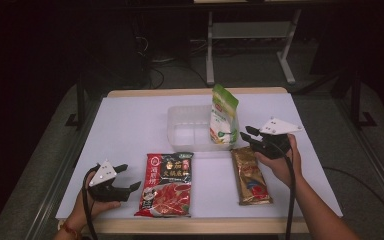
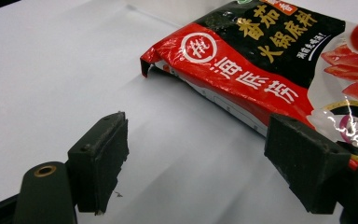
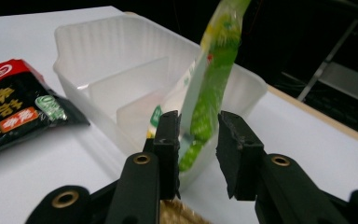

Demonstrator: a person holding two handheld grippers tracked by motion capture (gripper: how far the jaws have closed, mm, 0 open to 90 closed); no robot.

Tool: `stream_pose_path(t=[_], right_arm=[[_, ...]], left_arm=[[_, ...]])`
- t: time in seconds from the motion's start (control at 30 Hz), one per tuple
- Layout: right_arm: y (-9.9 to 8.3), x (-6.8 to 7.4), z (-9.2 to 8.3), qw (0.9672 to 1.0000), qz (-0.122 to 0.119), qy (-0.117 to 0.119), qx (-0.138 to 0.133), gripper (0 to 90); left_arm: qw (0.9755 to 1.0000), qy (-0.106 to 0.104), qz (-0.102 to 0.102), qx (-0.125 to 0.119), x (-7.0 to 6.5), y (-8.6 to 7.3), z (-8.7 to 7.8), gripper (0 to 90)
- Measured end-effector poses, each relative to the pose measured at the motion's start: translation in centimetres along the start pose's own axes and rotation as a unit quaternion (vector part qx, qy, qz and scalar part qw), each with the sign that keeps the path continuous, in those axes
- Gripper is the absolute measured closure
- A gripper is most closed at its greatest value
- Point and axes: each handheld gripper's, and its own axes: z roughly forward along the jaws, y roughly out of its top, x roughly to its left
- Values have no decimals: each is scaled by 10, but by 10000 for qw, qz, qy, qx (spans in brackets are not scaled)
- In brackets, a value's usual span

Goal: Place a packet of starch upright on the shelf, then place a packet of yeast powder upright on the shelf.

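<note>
A green and white pouch (image 1: 224, 117) stands upright in the right end of a clear plastic bin (image 1: 185, 127). My right gripper (image 1: 245, 133) is just to the right of it, open. In the right gripper view the pouch (image 3: 214, 70) shows through the gap of the gripper (image 3: 198, 140), and the pads do not press on it. A red and black soup-base packet (image 1: 167, 185) lies flat at the front. My left gripper (image 1: 131, 176) rests open beside that packet's left edge, with bare table between its jaws (image 2: 196, 158). A gold packet (image 1: 250, 175) lies under the right hand.
The bin (image 3: 102, 51) has thin dividers inside and stands at the table's middle back. The red packet (image 2: 261, 60) lies close to the right-hand pad in the left gripper view. Beyond the white table's (image 1: 130, 120) far edge are desk legs and cables on a dark floor.
</note>
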Motion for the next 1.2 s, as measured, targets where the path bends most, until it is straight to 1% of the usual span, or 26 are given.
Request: stream_pose_path(t=[0.07,0.13,0.2,0.23,0.3,0.33,0.37,0.4,0.43,0.53,0.6,0.63,0.67,0.7,0.73,0.77,0.8,0.83,0.87,0.9,1.0,1.03,1.07,1.13,1.17,1.2], right_arm=[[-4,-3,-5,10000,57,32,14,661],[-7,-4,-8,10000,58,9,35,660],[-16,-7,-11,9999,66,4,156,646],[-16,-7,-11,9999,66,4,156,646],[-27,-10,-12,9994,67,62,327,636],[-27,-10,-12,9994,67,62,327,636],[-33,-12,-12,9991,54,50,424,635],[-33,-12,-12,9991,54,50,424,635],[-37,-14,-12,9987,108,84,489,621],[-43,-17,-12,9976,159,152,657,596],[-45,-17,-12,9972,175,185,698,581],[-47,-18,-12,9967,226,235,747,565],[-52,-19,-10,9955,347,337,818,547],[-52,-19,-10,9955,347,337,818,530],[-56,-20,-9,9945,501,453,800,497],[-58,-19,-7,9936,551,538,831,472],[-58,-19,-7,9936,551,538,831,472],[-62,-17,-4,9920,576,657,911,451],[-62,-17,-4,9920,576,657,911,451],[-65,-15,0,9905,603,749,988,436],[-67,-15,4,9893,665,786,1039,423],[-69,-17,8,9884,748,824,1033,399],[-69,-17,8,9884,748,824,1033,399],[-71,-21,11,9874,847,822,1052,366],[-74,-26,14,9843,1035,927,1089,335],[-76,-28,16,9829,1107,931,1142,309]], left_arm=[[10000,7,-28,-16,0,-1,0,206],[10000,21,-29,-14,1,-1,-1,206],[10000,23,-47,-22,2,-1,-1,206],[10000,23,-47,-22,2,-1,-1,206],[9999,27,-86,-83,3,0,-1,206],[9999,34,-96,-92,4,0,-1,206],[9999,28,-86,-92,4,0,-1,206],[9999,44,-61,-76,4,0,0,206],[10000,51,-39,-66,4,0,0,206],[10000,13,-37,-53,3,-1,0,206],[10000,9,-26,-31,3,-1,1,206],[10000,21,-5,-22,3,-1,1,206],[10000,24,6,-16,2,-1,1,206],[10000,19,5,-15,2,-1,1,206],[10000,26,7,-22,2,-1,1,206],[10000,21,4,-28,2,-1,1,206],[10000,21,4,-28,2,-1,1,206],[10000,26,9,-19,2,-1,1,206],[10000,33,22,-5,2,-1,1,206],[10000,38,26,-5,2,-1,1,206],[10000,56,22,2,2,-2,-1,206],[10000,61,7,-14,2,-2,-1,206],[10000,64,-13,-19,2,-2,-2,206],[10000,76,7,-19,2,-3,-2,206],[10000,78,19,-18,2,-2,-2,207],[10000,76,30,-19,2,-1,-2,207]])
